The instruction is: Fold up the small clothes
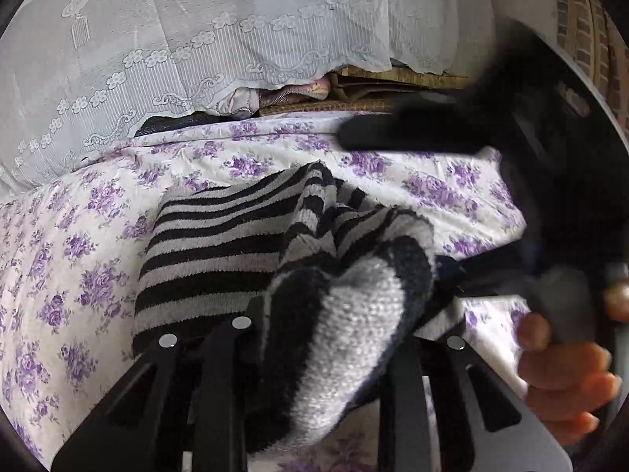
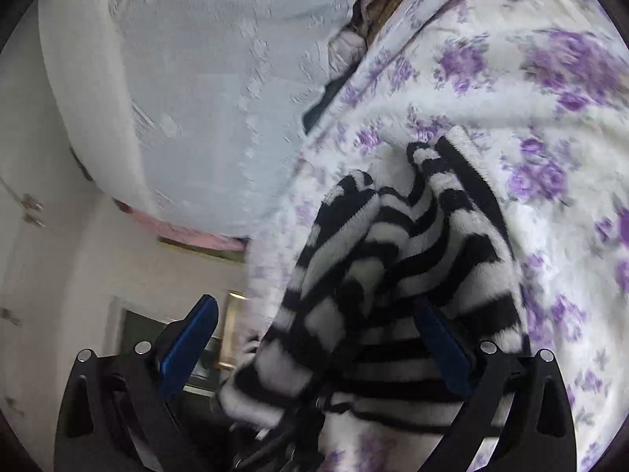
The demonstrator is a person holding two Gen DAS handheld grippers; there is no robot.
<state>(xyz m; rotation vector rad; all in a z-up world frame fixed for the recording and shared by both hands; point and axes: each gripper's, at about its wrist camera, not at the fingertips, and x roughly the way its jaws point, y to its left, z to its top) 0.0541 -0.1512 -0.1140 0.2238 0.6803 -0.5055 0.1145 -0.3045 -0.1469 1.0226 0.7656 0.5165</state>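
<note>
Fingers of the left gripper (image 1: 326, 338) are seen clenched on a bunched fold of the striped knit garment (image 1: 236, 244), which is pinched between them and bulges up and forward from the grip. Ahead of these fingers and to their left, the rest of the garment is spread flat on the floral bedspread (image 1: 78, 259), its black and grey stripes running crosswise. Beyond the garment, further ahead, a white lace curtain (image 1: 196, 39) is draped down to the bed's far edge. To the right of the left fingers, a hand (image 1: 566, 377) is seen wrapped around the handle of the right gripper, whose dark body crosses the upper right of the view, blurred.

In the right wrist view, the right gripper (image 2: 314, 350) is held with its blue-padded fingers (image 2: 192, 338) spread wide apart. The garment (image 2: 393, 259) lies heaped between them, and its cloth appears to brush the inner face of the right-hand finger, though the blur leaves this uncertain; the left-hand pad stands clear of the cloth, so nothing is grasped. Ahead of these fingers and to their right, the bedspread (image 2: 511, 78) fills the view; ahead and to their left, the curtain (image 2: 196, 78) is seen, and below it a pale wall.
</note>
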